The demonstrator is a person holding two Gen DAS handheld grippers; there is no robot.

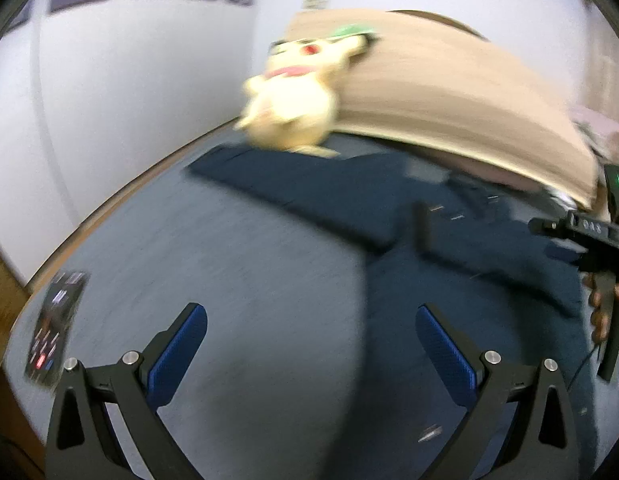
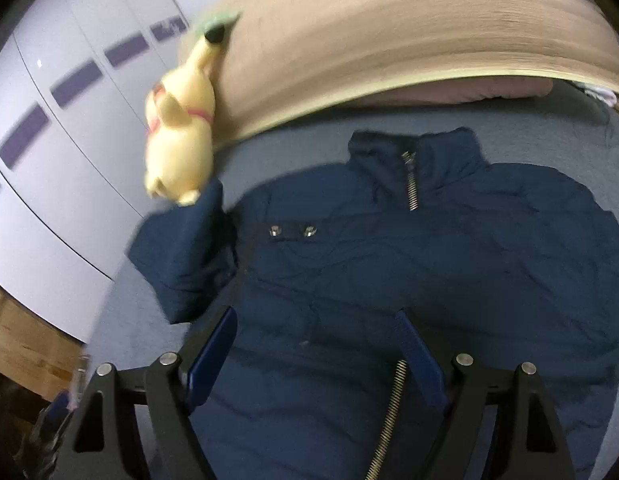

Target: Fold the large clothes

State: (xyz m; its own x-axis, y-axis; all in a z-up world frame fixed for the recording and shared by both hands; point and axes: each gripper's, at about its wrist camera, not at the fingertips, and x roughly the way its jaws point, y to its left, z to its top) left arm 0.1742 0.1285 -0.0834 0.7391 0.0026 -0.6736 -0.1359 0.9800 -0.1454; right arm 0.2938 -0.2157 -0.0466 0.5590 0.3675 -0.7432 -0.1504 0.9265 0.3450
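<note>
Our right gripper (image 2: pixel 315 354) hovers open, empty, directly over the jacket (image 2: pixel 389 272), whose zip runs away toward the collar, while our left gripper (image 1: pixel 311 354), also open, hangs beside it.

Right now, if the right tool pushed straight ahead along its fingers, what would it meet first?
Most likely the navy jacket: the open right tool points down at its front near the zipper. Depth is unclear.
</note>
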